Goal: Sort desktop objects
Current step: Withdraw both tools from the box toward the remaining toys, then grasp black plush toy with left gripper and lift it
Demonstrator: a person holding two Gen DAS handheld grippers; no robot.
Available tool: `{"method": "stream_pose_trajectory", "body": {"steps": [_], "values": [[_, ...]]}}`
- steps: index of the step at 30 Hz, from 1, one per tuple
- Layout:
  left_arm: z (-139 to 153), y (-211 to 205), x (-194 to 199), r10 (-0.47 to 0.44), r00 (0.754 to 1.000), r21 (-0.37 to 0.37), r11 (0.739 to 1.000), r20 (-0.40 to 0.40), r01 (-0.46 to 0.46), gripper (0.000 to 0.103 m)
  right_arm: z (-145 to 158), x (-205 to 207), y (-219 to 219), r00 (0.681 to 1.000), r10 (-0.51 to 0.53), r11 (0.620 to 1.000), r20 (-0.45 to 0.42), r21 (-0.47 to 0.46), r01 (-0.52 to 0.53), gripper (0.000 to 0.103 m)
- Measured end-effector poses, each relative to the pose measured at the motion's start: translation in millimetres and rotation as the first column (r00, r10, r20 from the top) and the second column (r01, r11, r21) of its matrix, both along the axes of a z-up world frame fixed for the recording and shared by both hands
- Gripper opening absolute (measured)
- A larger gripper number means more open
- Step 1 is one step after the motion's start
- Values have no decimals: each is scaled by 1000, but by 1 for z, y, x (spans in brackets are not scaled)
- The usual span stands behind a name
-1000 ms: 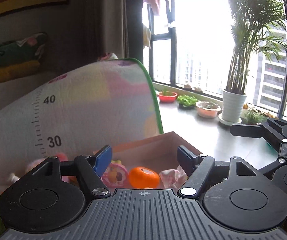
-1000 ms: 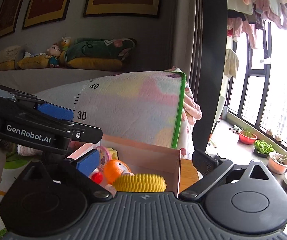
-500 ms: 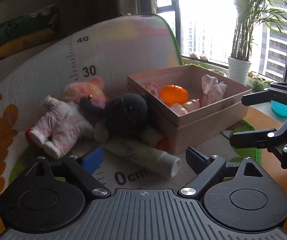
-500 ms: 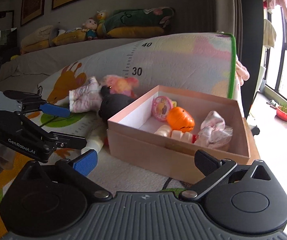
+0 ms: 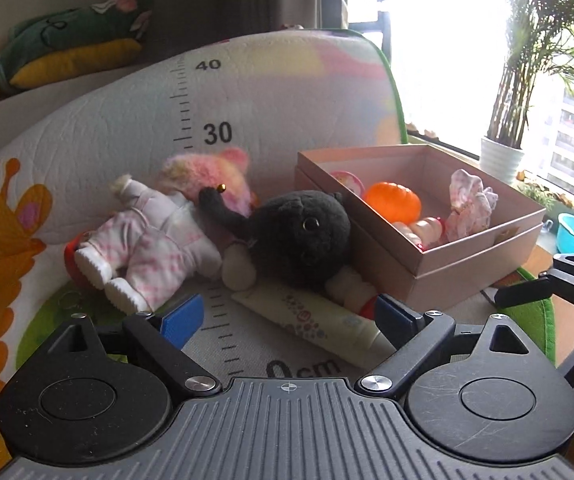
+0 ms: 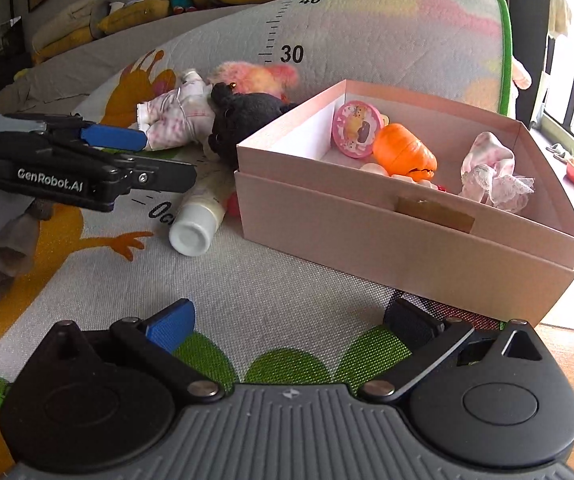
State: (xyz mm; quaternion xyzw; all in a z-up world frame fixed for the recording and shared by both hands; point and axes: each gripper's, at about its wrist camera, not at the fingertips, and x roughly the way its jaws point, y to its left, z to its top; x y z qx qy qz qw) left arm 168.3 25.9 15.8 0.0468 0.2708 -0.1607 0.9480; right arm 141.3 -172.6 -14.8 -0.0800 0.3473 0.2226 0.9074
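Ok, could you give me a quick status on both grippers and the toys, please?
Left gripper open, empty, over the cream tube. Right gripper open, empty, before the pink box. Black plush lies on the tube's far end.

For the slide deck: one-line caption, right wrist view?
Open right gripper faces pink box of toys; white tube lies beside it.

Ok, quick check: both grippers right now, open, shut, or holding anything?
Left gripper: open, holding nothing, just in front of the cream tube.
Right gripper: open, holding nothing, above the mat.
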Motion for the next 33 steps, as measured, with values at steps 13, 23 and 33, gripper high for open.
{"method": "stream_pose_trajectory", "body": {"steps": [13,23,33], "values": [[9,-2,28,100,987,130,985,126,-117,97,0,-1,-2,1000,-3,1000,3,6,3,103],[-8,-40,37,-67,990,224,974,126,38,97,1,-1,-2,1000,-3,1000,5,7,3,103],[-12,-39,56,-92,992,167,983,83,77,74,1,-1,-2,1000,-3,1000,3,6,3,103]]}}
